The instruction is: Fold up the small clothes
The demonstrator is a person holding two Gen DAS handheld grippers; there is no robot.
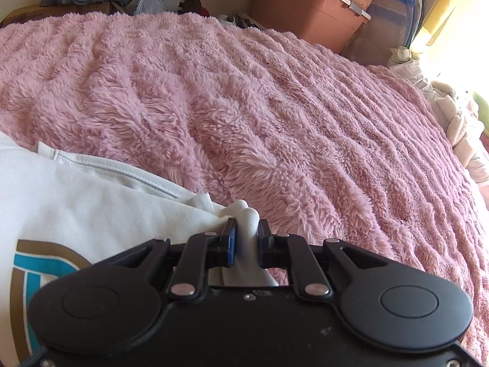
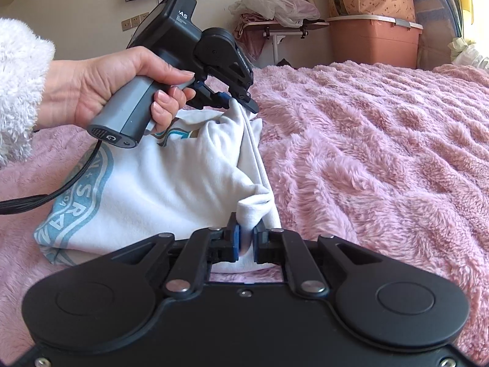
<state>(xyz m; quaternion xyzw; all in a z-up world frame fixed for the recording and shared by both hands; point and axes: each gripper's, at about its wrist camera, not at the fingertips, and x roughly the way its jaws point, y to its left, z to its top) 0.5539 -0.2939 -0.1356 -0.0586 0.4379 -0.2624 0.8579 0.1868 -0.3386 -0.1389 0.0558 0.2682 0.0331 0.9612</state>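
I have both tongs, left (image 1: 247, 238) and right (image 2: 246, 238), clamped on the white shirt (image 2: 171, 180); uneven pulling could slip a bunched edge.

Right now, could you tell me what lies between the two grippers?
In the right wrist view, only the white garment spans from the left gripper to the right gripper; both pinch its edge.
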